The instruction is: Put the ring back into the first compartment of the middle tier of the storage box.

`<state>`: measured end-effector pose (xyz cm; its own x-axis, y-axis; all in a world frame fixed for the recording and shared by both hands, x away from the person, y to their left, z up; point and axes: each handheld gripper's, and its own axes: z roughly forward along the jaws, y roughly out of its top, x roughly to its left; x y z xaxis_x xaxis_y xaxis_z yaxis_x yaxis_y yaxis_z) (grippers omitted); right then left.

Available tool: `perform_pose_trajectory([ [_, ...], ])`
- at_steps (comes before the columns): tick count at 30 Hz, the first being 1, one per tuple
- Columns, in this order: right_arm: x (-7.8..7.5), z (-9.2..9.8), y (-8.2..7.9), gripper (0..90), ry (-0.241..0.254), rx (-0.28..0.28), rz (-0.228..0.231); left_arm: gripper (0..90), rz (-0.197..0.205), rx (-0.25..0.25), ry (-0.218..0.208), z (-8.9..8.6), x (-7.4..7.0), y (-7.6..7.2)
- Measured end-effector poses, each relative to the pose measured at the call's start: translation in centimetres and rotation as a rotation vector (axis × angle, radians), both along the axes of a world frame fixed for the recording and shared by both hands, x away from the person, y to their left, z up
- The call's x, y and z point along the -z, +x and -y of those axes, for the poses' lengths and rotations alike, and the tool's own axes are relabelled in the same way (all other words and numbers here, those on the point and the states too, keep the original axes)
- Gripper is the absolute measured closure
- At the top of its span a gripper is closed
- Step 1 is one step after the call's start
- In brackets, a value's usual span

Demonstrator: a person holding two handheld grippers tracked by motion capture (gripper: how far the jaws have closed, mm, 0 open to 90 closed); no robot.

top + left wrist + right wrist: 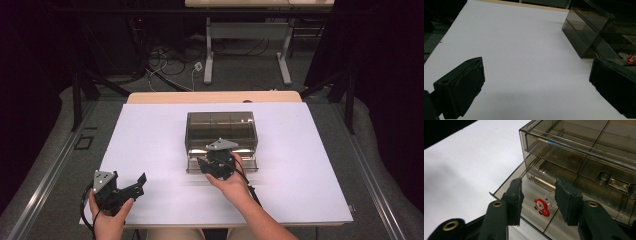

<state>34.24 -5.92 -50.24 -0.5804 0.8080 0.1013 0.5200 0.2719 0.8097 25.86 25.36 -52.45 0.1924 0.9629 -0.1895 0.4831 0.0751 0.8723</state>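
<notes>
A smoky see-through drawer box point(221, 127) stands mid-table, its lower drawer point(530, 188) pulled out toward me. In that drawer lies a small red and white Santa figure point(542, 207), also glimpsed as the Santa figure point(631, 59) at the far right of the left gripper view. My right gripper point(539, 185) hovers over the drawer with its jaws apart. The Santa lies below the gap and neither pad touches it. From above, the right gripper point(212, 165) sits at the box's front. My left gripper point(139, 184) rests open near the table's front left, nothing between its jaws point(536, 67).
The white tabletop point(150, 145) spreads wide to the left of the box and behind the left gripper. The box's upper drawer point(574, 152) is pushed in. Beyond the table's far edge are grey floor, cables and a desk's legs point(209, 60).
</notes>
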Motion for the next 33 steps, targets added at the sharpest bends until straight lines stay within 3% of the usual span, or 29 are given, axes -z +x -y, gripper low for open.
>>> perform_pose_trajectory([
  [5,-0.5,0.4,-0.2,50.4,0.001,-0.013,-0.015,0.2,-0.005,0.0,-0.001,0.0,0.0,0.1],
  [6,-0.5,0.5,-0.3,49.3,0.012,-0.014,0.002,0.2,-0.001,-0.003,-0.002,0.1,0.1,0.1],
  [24,-1.9,2.5,-1.0,28.6,0.069,-0.01,0.019,0.2,-0.007,0.008,0.001,0.2,0.1,0.2],
  [29,-2.1,2.9,-1.5,18.4,0.07,-0.009,0.033,0.2,-0.007,0.005,-0.006,0.3,0.1,0.1],
  [33,-2.2,3.5,-1.8,15.5,0.071,0.0,0.037,0.2,-0.006,0.006,-0.005,0.3,0.1,0.1],
])
